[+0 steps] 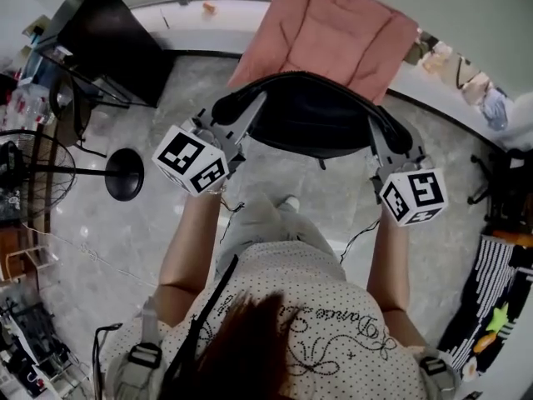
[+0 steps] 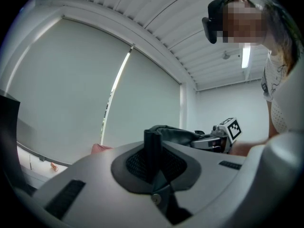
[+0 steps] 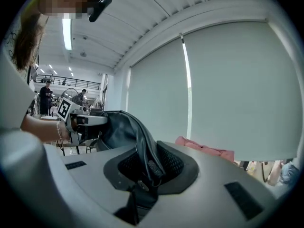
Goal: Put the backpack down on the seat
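A black backpack hangs in the air between my two grippers, over the grey floor. My left gripper is shut on its left edge; in the left gripper view the jaws pinch an upright black fold of the bag. My right gripper is shut on the right edge, where a black rim of the backpack runs down between the jaws. Just beyond the bag lies the seat, a pink padded cushion, also in view as the pink seat.
A black desk stands at the far left, with a fan's round base on the floor beside it. A white ledge runs along the wall. Clutter and patterned cloth fill the right side. My shoe is below the bag.
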A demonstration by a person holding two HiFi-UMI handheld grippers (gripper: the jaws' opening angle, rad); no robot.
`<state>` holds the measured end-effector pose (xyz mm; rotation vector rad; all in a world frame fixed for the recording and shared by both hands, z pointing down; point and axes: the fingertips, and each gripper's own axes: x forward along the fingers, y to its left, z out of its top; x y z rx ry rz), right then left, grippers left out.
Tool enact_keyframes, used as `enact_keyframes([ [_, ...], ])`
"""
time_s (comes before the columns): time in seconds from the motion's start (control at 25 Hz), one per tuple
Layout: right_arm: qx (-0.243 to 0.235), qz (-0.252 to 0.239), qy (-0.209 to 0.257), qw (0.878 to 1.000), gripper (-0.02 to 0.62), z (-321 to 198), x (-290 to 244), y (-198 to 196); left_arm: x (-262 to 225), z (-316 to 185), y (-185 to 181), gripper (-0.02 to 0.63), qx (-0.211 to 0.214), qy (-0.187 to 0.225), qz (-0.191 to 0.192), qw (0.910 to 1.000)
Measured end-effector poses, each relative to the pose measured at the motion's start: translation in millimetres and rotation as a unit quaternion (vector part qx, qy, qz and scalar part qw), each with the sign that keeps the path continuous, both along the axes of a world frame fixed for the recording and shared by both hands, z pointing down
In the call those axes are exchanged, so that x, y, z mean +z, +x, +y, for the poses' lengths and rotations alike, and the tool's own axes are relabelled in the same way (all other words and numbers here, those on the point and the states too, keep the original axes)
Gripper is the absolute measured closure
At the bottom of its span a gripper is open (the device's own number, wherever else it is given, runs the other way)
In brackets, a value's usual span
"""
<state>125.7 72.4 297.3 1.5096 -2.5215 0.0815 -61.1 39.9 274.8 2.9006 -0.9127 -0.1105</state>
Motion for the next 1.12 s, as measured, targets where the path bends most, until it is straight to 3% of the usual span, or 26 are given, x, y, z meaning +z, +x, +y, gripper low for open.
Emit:
enact_keyframes([
  [0.2, -0.003, -0.005, 0.0, 1.0, 0.526, -2, -6, 8, -8, 0, 7, 0.58, -0.007, 0.001, -0.005, 1.0],
  [0.56, 0.022, -0.006, -0.02, 1.0, 0.526, -95, 18, 40, 17, -106, 42, 0.58, 0.016, -0.014, -0.005, 0.9998],
  [0.84, 0.046, -0.004, -0.014, 0.999, 0.526, -123, -10, -13, -7, -142, -8, 0.58, 0.043, -0.007, 0.003, 0.9991],
  [1.12, 0.071, -0.027, -0.027, 0.997, 0.528, -188, 5, -18, -2, -220, -8, 0.58, 0.068, -0.013, -0.011, 0.9976],
])
